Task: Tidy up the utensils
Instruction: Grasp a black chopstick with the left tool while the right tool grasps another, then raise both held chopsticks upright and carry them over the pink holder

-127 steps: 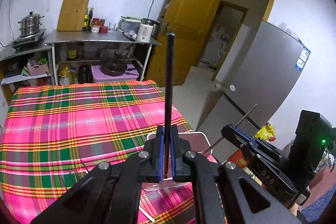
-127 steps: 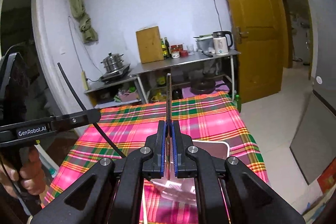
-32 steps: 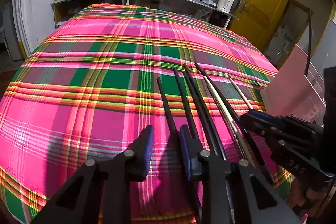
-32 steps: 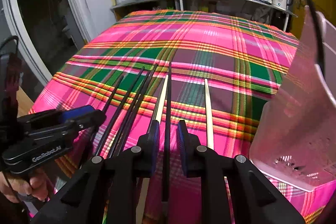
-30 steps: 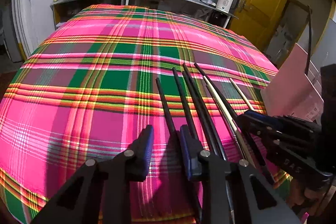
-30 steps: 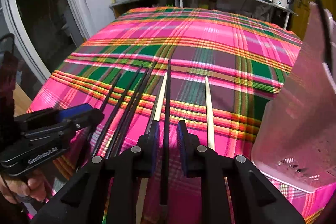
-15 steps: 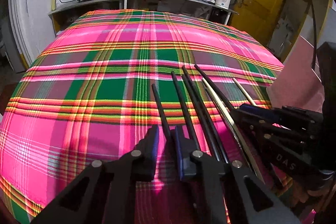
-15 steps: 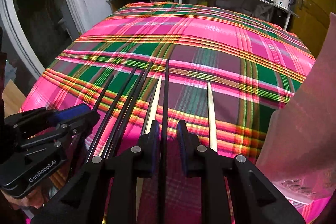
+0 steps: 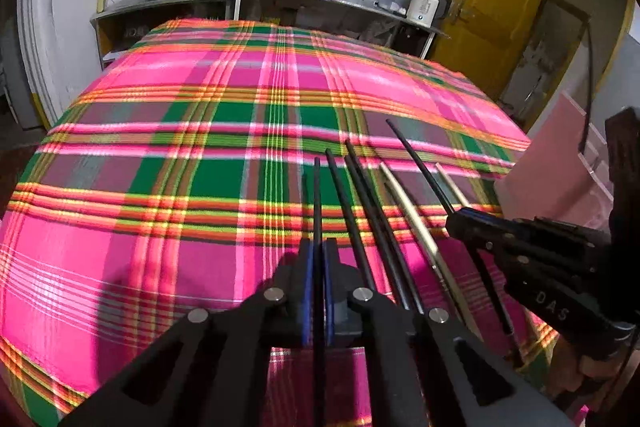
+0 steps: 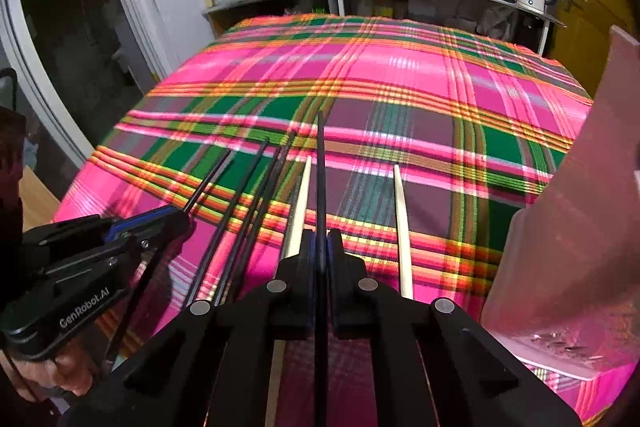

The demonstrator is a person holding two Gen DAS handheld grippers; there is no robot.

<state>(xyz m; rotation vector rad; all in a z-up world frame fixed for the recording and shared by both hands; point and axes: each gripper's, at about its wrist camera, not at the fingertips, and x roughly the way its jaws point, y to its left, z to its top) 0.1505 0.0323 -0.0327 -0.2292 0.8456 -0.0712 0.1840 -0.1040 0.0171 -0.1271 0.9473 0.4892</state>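
Black chopsticks are what we have in both grippers: our left gripper [image 9: 316, 259] has just closed, its blue pads pinching one black chopstick [image 9: 317, 199] that runs straight out between the jaws, and our right gripper [image 10: 320, 247] has likewise just closed on another black chopstick [image 10: 321, 163] lying along its centre line. We judge this to be the pick-up step, grasp made and lift not yet begun. Loose black chopsticks [image 10: 248, 203] and two pale chopsticks [image 10: 401, 211] lie side by side on the plaid tablecloth [image 10: 400, 99], close beside the held ones. The pink holder [image 10: 580, 211] stands on our right, near the pile. Next we need a clean, straight lift so neither stick drags its neighbours, then a carry to the holder, tipping each stick upright.
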